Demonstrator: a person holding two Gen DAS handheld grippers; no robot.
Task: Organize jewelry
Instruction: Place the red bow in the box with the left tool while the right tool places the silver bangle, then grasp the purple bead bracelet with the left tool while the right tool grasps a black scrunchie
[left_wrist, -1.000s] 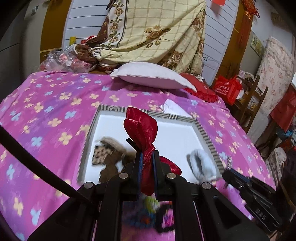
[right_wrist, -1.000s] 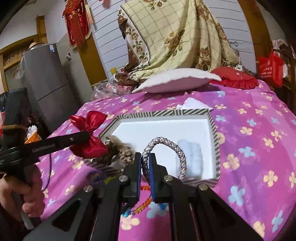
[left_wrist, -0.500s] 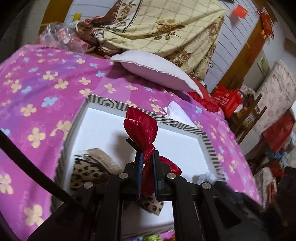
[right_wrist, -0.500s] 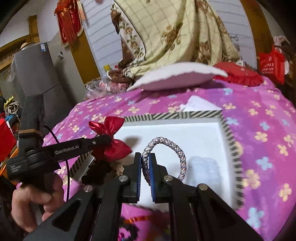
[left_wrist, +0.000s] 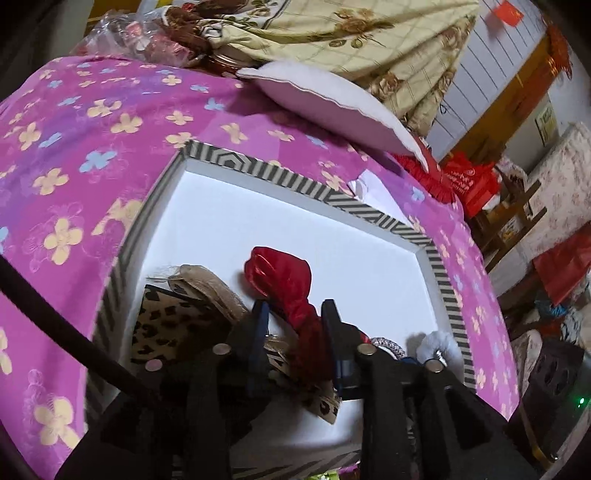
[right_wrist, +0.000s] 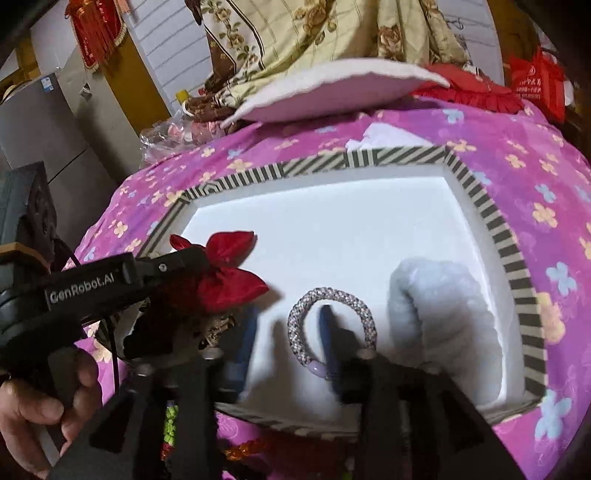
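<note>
We hold both grippers low over the striped tray on the bed, because that is where the jewelry is being gathered. The left gripper has its jaws opening, standing apart on either side of the red bow, which sits beside the leopard-print piece at the tray's near left. The right gripper has its jaws opening too, one finger inside the beaded bracelet, which appears to lie loose on the white floor just beside the pale fluffy piece. We judge both are being released here.
</note>
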